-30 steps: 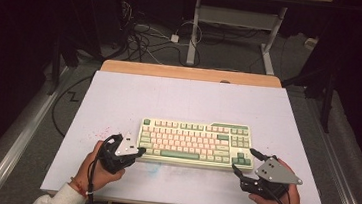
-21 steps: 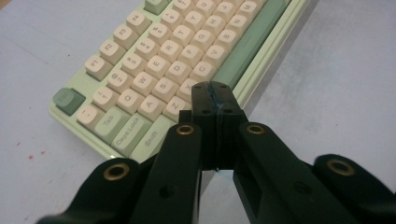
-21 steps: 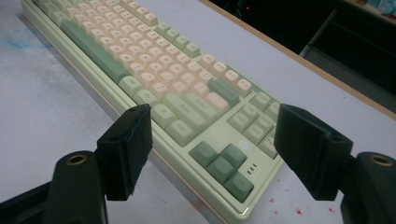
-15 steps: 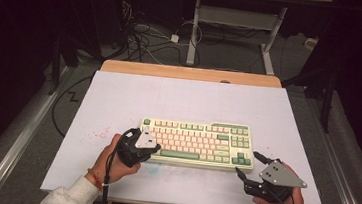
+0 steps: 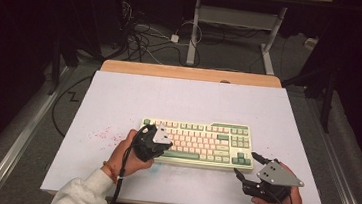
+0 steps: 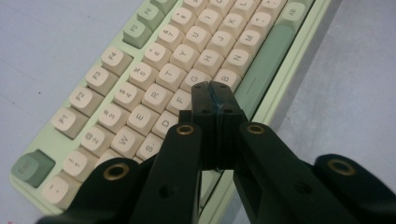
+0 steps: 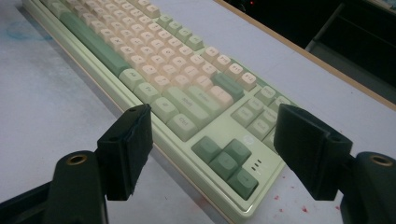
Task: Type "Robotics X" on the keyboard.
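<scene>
Left gripper (image 6: pixel 212 95) jaws pressed together, empty – tips over keyboard (image 5: pixel 200 143) V key; right gripper (image 5: pixel 248 165) agape, empty, off keyboard's right end.

bright tabletop, dark surroundings, soft focus

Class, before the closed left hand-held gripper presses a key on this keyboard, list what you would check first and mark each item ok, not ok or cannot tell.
1. Left hand-held gripper shut to one tip: ok.
2. Tip over the keyboard letter rows, near the V key: ok.
3. Tip touching a key: cannot tell.
4. Right hand-held gripper open, off the keys by the arrow keys: ok.
5. Keyboard flat on the table: ok.
</scene>
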